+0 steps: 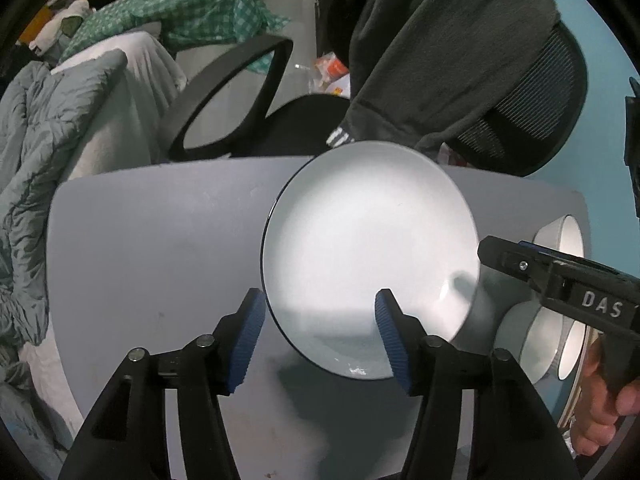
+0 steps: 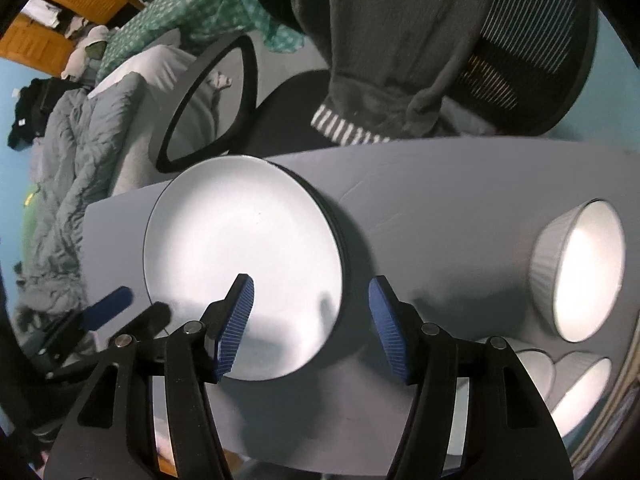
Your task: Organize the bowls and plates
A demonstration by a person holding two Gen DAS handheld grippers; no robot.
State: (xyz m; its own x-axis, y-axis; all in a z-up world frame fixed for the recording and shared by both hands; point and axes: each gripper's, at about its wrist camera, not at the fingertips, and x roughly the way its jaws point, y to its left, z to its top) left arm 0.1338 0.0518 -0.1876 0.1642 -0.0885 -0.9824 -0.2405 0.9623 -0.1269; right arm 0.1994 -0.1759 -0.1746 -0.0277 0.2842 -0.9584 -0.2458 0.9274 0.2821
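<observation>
**Both grippers open over the plate stack**

The left gripper (image 1: 320, 336) had its blue ribbed pads spread wide apart, gripping nothing, with the near rim of the round white dark-edged plate (image 1: 370, 248) lying between and just beyond them. The right gripper (image 2: 312, 326) also stood with its jaws apart and empty, its left pad over the plate (image 2: 244, 264) and its right pad over bare tabletop. In the right wrist view the plate sat on top of at least one more dark-rimmed plate, the stack resting on the pale grey table (image 2: 440, 216) near its far edge. To the right stood a white ribbed bowl (image 2: 576, 272), well apart from the plates, with more white bowls (image 2: 580, 388) nearer the camera. Behind the table was a black mesh office chair (image 1: 532, 108) draped with a dark grey garment (image 1: 432, 40).
</observation>
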